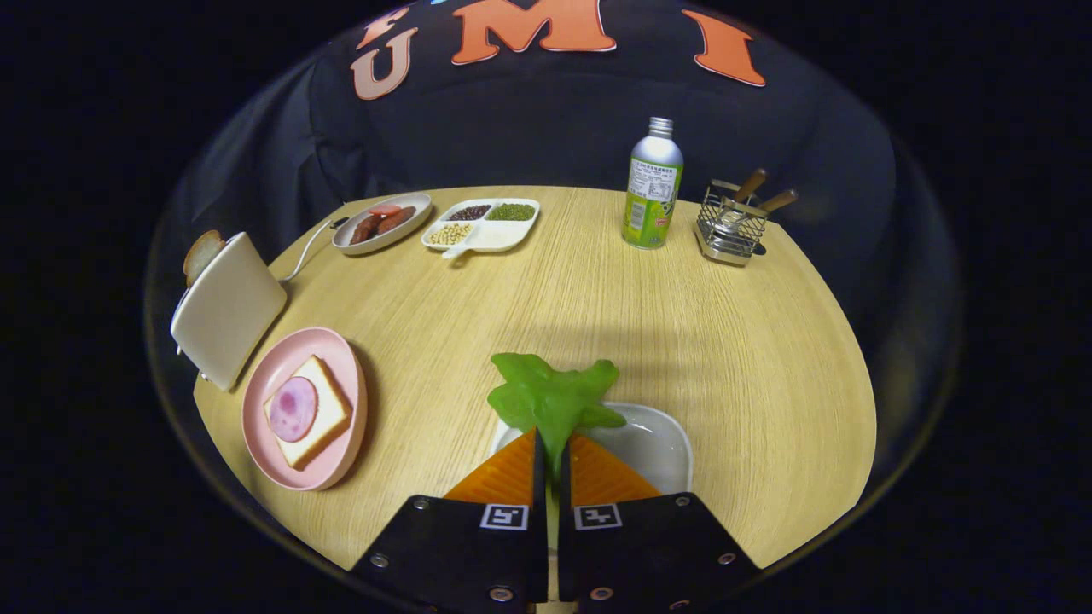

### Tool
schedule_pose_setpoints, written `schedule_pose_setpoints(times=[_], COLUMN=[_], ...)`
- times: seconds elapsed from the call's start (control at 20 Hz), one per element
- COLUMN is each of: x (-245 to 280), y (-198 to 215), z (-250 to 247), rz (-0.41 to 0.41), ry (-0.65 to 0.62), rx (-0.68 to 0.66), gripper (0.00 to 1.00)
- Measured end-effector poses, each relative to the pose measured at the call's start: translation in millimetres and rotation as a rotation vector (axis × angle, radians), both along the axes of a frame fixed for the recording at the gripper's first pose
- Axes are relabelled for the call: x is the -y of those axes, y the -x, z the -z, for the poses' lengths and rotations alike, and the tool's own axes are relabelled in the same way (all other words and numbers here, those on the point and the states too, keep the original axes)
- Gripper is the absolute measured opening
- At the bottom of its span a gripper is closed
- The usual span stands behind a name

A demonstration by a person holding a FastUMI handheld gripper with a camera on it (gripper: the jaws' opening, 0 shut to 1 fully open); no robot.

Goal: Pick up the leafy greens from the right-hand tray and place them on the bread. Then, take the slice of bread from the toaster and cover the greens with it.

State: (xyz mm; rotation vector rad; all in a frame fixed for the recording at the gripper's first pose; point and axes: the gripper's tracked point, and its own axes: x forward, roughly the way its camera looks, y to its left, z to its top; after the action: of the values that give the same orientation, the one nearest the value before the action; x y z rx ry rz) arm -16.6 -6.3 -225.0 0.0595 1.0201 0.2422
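Toaster: left of the frame, at the table's left edge. 1 slice of bread stands up out of its top. You have not touched it yet.
Pink plate: lower left, just beside the toaster. It carries 1 bread slice with a round of ham lying on it. This is your drop target.
Gripper: bottom centre. Both fingers are pressed together on the stem of the leafy greens, which fan out just ahead of the tips.
White tray: lower centre, directly under the fingers and the greens. I cannot tell whether the leaf has cleared it or rests on it.
Step in hand: step 1, the pick-up of the greens, with the grasp made.
Next move: in my judgement, you lift clear of the tray rim, carry left to the pink plate, and release with the leaf centred over the ham.
Caution: the leaf looks soft and is held by a thin stem, so it may slip or droop.
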Motion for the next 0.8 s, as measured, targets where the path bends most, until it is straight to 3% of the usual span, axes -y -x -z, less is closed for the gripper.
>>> schedule_pose_setpoints(times=[0.3,0.8], x=[-29,-104], y=[-3,8], z=[-30,-70], rz=[-0.036,-0.169], ry=[-0.034,-0.124], rx=[0.071,0.120], gripper=[0.05,0.05])
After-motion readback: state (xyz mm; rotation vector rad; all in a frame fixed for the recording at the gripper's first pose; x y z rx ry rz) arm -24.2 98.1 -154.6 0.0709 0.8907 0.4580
